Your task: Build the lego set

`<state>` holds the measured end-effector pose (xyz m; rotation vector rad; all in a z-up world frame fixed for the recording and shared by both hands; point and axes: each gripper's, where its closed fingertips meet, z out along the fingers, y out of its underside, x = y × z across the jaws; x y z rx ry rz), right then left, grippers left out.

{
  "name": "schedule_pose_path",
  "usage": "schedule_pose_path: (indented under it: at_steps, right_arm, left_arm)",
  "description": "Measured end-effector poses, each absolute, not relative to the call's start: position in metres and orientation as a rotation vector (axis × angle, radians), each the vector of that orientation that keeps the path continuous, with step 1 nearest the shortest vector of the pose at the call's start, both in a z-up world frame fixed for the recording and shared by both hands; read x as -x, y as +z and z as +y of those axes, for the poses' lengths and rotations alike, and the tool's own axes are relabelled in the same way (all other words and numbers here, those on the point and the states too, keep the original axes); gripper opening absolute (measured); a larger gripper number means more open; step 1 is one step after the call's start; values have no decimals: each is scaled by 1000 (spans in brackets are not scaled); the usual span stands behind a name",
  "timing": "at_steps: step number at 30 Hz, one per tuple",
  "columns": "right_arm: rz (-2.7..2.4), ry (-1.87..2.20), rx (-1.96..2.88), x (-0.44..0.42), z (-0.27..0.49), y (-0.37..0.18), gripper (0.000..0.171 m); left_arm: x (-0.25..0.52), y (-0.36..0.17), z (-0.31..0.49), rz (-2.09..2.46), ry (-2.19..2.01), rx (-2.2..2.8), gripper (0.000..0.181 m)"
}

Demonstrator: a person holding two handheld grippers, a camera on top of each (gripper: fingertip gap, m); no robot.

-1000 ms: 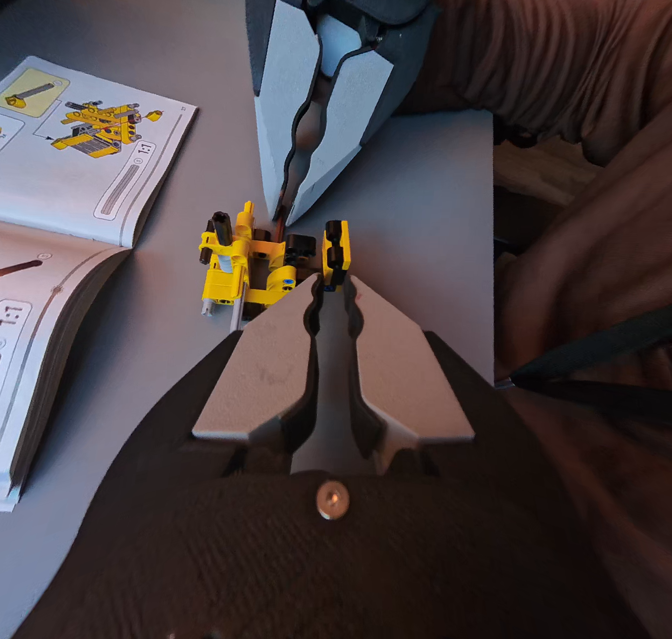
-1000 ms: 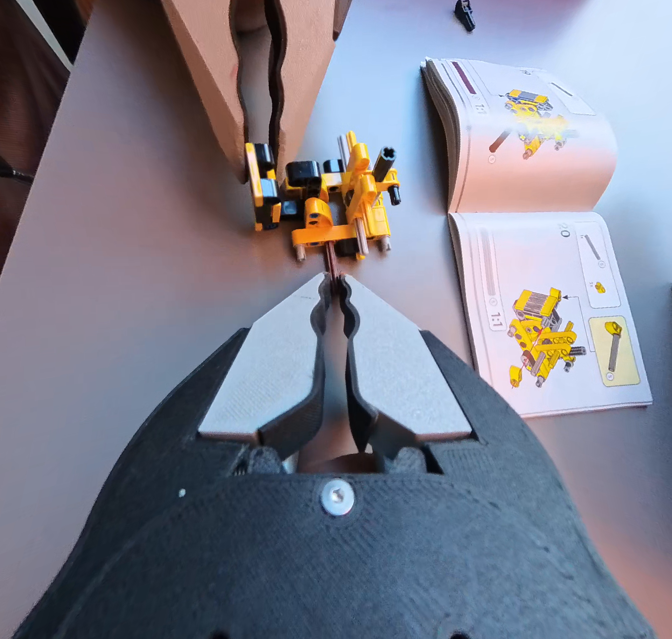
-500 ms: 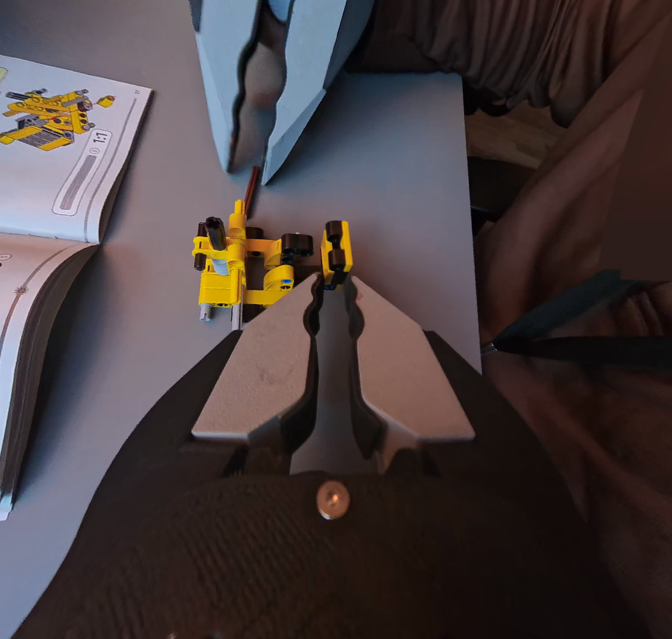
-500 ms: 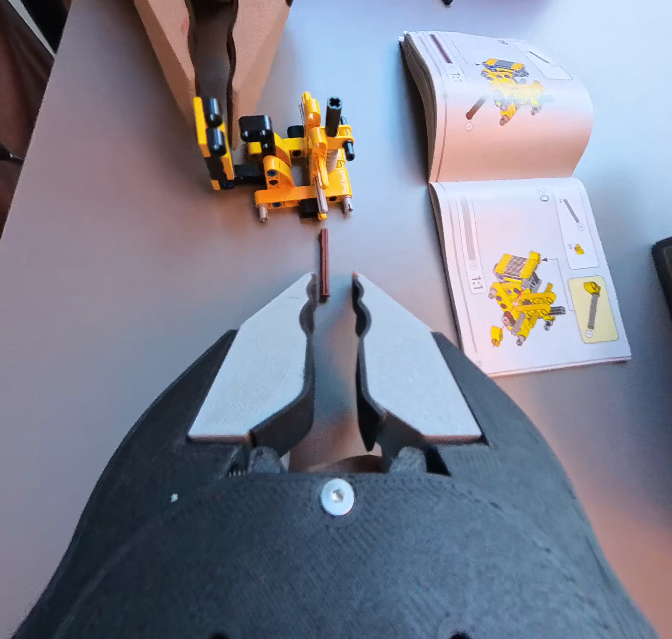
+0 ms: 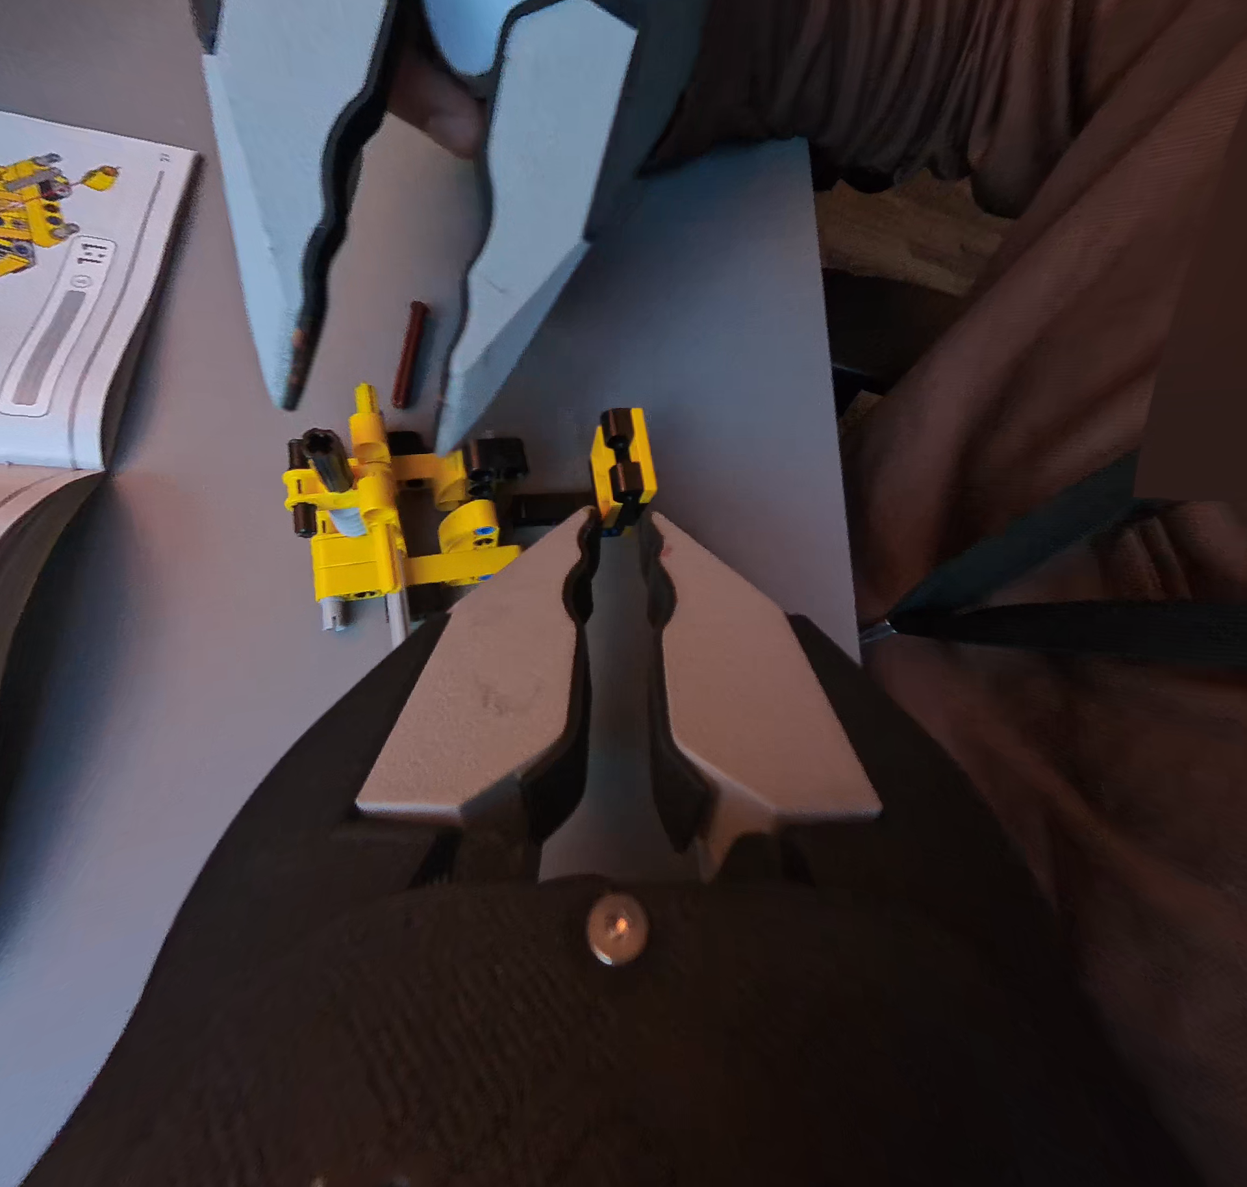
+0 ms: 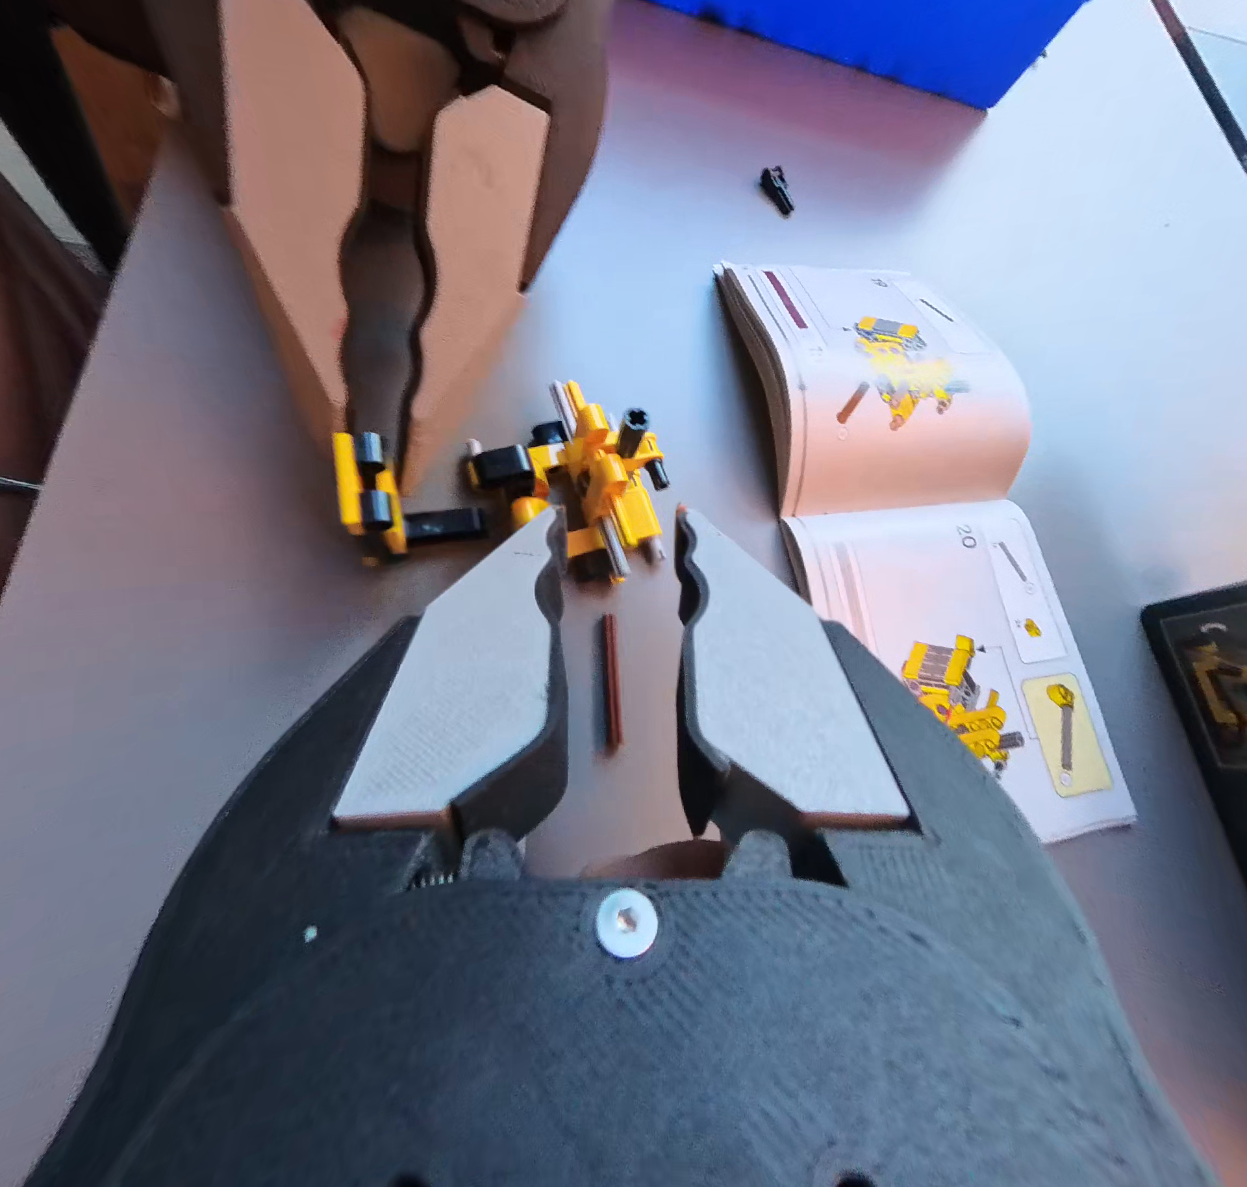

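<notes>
A yellow and black lego model [image 6: 600, 486] lies on the grey table [image 6: 202, 614]; it also shows in the left wrist view [image 5: 364, 520]. My left gripper [image 5: 617, 519] is shut on the model's yellow and black end piece [image 5: 621, 466], seen in the right wrist view as well [image 6: 368, 486]. A black beam [image 6: 445, 523] runs from that piece toward the main body. My right gripper [image 6: 617, 520] is open wide, its tips on either side of the model's near end. A loose brown axle [image 6: 611, 679] lies flat on the table between its fingers, also in the left wrist view [image 5: 411, 355].
An open instruction booklet [image 6: 911, 513] lies right of the model. A small black pin [image 6: 776, 189] lies farther back, with a blue bin [image 6: 843, 0] behind it. A dark flat object [image 6: 1208, 682] is at the right edge. The table edge [image 5: 830, 412] is close beside my left gripper.
My right gripper drew the brown axle back from the model, let it go on the table, opened wide and moved forward over it. My left gripper kept its hold.
</notes>
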<state>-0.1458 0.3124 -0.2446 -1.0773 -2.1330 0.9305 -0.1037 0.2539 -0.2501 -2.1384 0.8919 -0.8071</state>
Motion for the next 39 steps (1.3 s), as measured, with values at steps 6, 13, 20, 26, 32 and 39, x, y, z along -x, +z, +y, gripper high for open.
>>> schedule_pose_path:
  at_steps: [6,13,20,26,32,39]
  right_arm:
    - [-2090,937,1091,146,319,-239,32]
    - [-2000,1055,1122,144,328,-221,32]
    - [-2002,1059,1094,139,322,-217,32]
    - [-1996,1060,1083,136,323,-214,32]
    - [-1999,1056,1080,135,323,-214,31]
    - [-2006,1064,1058,133,320,-212,32]
  left_arm:
    - [100,-239,233,989,-826,2025,8]
    - [125,-153,199,847,-976,1393,7]
    - [151,-111,189,729,-1013,1084,7]
    - [151,-106,186,720,-1011,1033,7]
    - [145,-107,182,773,-988,998,7]
    - [134,-117,180,846,-965,1025,7]
